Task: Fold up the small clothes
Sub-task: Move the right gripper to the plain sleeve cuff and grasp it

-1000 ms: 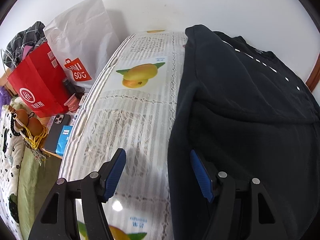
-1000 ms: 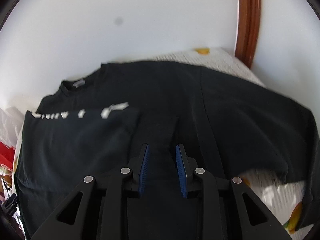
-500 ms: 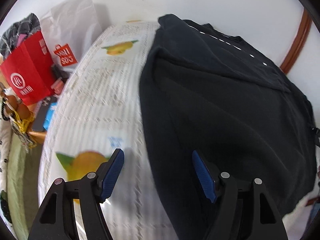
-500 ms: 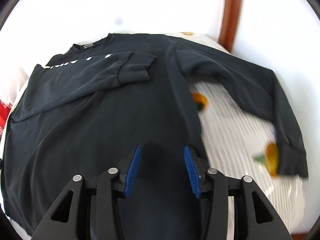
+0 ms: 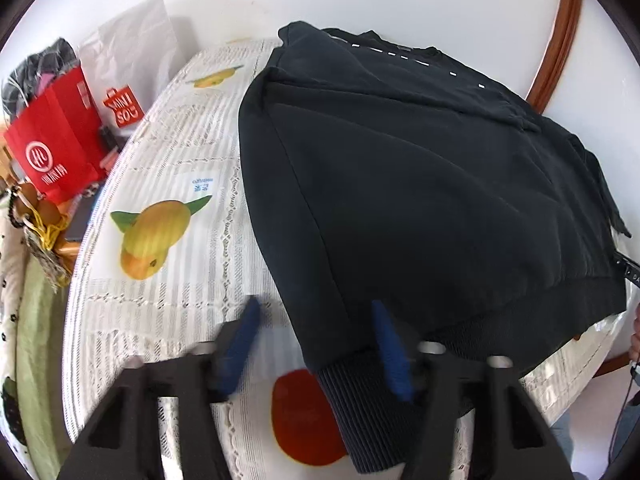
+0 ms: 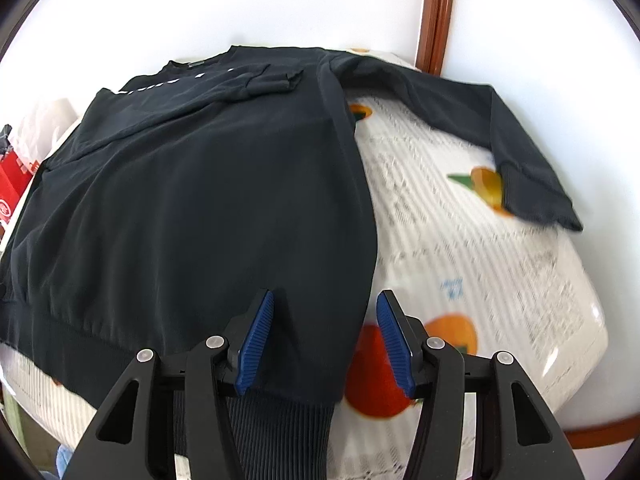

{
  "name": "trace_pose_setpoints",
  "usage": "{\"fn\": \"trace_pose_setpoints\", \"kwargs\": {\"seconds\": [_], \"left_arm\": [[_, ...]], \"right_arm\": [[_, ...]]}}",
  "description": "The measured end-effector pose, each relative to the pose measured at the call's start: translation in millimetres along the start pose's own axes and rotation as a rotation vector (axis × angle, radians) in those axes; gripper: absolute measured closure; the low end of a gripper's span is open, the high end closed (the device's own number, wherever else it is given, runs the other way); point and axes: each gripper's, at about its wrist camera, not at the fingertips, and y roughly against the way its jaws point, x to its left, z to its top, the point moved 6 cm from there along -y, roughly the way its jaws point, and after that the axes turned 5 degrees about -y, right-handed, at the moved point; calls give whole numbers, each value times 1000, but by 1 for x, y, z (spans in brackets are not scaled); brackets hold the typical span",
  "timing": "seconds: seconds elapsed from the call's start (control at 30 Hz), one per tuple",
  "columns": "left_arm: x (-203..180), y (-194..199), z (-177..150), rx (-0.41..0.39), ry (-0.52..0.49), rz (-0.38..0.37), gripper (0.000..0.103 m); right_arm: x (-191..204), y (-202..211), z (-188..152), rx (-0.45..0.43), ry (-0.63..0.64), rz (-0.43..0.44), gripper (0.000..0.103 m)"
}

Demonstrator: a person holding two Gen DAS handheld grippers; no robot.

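Note:
A black long-sleeved sweatshirt (image 5: 420, 184) lies flat on a white fruit-print cloth (image 5: 168, 184). In the right wrist view the sweatshirt (image 6: 208, 200) has one sleeve folded across the chest (image 6: 268, 82) and the other sleeve (image 6: 504, 132) stretched out to the right. My left gripper (image 5: 316, 344) is open, straddling the ribbed hem's left corner (image 5: 360, 408). My right gripper (image 6: 324, 340) is open over the hem's right corner (image 6: 288, 412).
A red paper bag (image 5: 52, 144) and a white Miniso bag (image 5: 128, 80) stand left of the table, with keys and small items (image 5: 40, 224) below them. A white wall and a brown wooden frame (image 6: 436, 12) are behind. The table edge (image 6: 580, 380) curves off at right.
Both grippers have pulled back from the middle of the sweatshirt to its hem corners. The right gripper has opened wider after letting the folded sleeve go.

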Motion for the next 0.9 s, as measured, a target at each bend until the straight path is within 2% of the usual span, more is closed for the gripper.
{"fn": "trace_pose_setpoints", "kwargs": {"seconds": [0.03, 0.07, 0.17, 0.27, 0.4, 0.47, 0.53, 0.57, 0.77, 0.83, 0.9], "left_arm": [[0, 2, -1, -4, 9, -14, 80], [1, 4, -3, -5, 22, -28, 88], [6, 9, -8, -2, 28, -19, 91], [5, 12, -14, -3, 25, -14, 90], [7, 14, -11, -9, 48, -3, 81], [9, 15, -5, -20, 69, 10, 64], [9, 14, 4, -30, 78, 5, 48], [7, 12, 8, -33, 76, 6, 45], [0, -4, 35, -30, 63, 53, 44], [-2, -11, 43, -32, 55, 66, 44], [1, -16, 50, -47, 46, 117, 44]], "right_arm": [[1, 0, -2, -11, 5, -5, 51], [2, 2, -6, -18, 8, -10, 54], [4, 7, -9, -16, 19, 0, 66], [7, 10, -13, -10, 47, -1, 67], [2, 17, -6, -22, 43, 20, 64], [-10, 24, 3, -57, 29, -2, 57], [-25, 27, 15, -94, 8, -36, 55], [-38, 28, 24, -117, -10, -72, 55], [-102, 11, 59, -151, -111, -200, 55], [-117, 4, 70, -158, -146, -209, 54], [-131, -10, 80, -139, -187, -191, 49]]}}
